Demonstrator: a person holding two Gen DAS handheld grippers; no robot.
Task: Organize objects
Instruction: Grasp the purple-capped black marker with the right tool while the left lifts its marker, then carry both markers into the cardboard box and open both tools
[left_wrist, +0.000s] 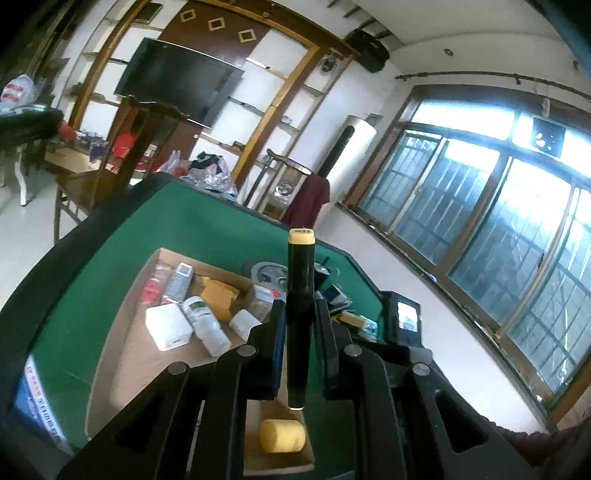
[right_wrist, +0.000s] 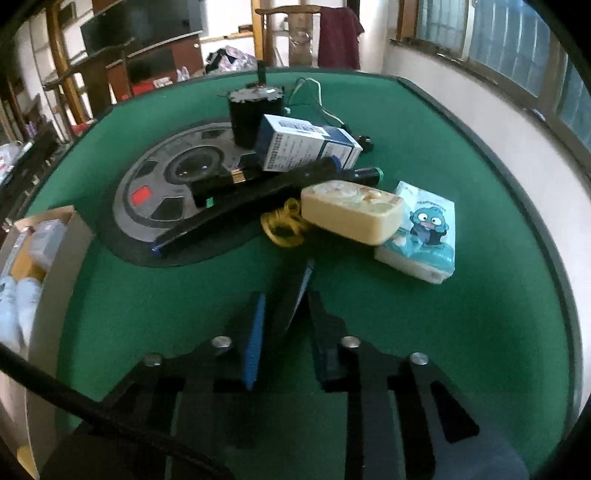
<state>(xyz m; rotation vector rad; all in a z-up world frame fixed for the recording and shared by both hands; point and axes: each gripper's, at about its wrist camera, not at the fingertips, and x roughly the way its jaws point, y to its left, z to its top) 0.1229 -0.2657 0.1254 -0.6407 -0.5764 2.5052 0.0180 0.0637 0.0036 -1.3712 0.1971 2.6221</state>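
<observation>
In the left wrist view my left gripper (left_wrist: 299, 306) is shut on a black pen (left_wrist: 300, 273) with yellow ends, held upright over an open cardboard box (left_wrist: 122, 332). The box holds white bottles (left_wrist: 205, 321), a white carton (left_wrist: 168, 326), a remote (left_wrist: 179, 282) and a yellow roll (left_wrist: 282, 435) near its front. In the right wrist view my right gripper (right_wrist: 286, 295) points down at the green table (right_wrist: 461, 332), shut on a thin black strip (right_wrist: 291, 295) with a bluish edge. Ahead of it lie a cream case (right_wrist: 351, 212), a tissue pack (right_wrist: 424, 236) and a blue-white carton (right_wrist: 306, 144).
A long black curved bar (right_wrist: 236, 210), a yellow cord (right_wrist: 284, 221), dark pens (right_wrist: 365, 173) and a black cylinder (right_wrist: 251, 114) crowd the grey round centre panel (right_wrist: 155, 192). The cardboard box (right_wrist: 62, 236) stands at the left. Chairs, shelves and windows surround the table.
</observation>
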